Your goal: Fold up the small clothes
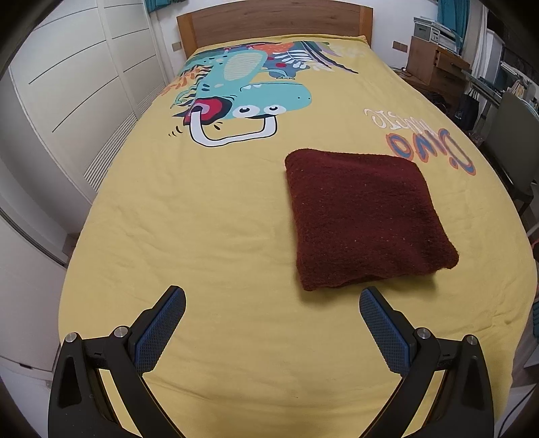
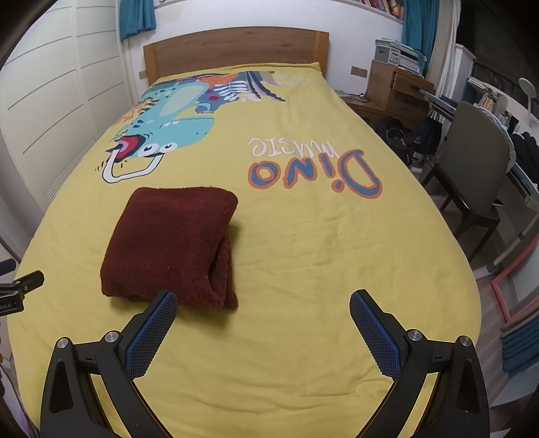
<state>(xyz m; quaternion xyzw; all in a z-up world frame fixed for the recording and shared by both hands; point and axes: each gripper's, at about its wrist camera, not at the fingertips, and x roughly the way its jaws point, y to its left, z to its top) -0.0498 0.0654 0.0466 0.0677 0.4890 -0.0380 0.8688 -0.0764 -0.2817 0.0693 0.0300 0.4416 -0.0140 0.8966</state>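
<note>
A dark red fuzzy garment [image 1: 363,215] lies folded into a thick square on the yellow bed sheet [image 1: 209,236]. It also shows in the right wrist view [image 2: 171,242], with its layered edges facing right. My left gripper [image 1: 272,303] is open and empty, hovering near the bed's foot, to the near left of the garment. My right gripper [image 2: 263,306] is open and empty, just in front of the garment's near right corner. The tip of the left gripper [image 2: 30,279] shows at the left edge of the right wrist view.
The sheet carries a dinosaur print [image 1: 242,87] and "Dino music" lettering [image 2: 316,168]. A wooden headboard [image 1: 273,23] stands at the far end. White wardrobe doors [image 1: 67,84] run along the left. A grey chair [image 2: 471,161] and a desk stand on the right.
</note>
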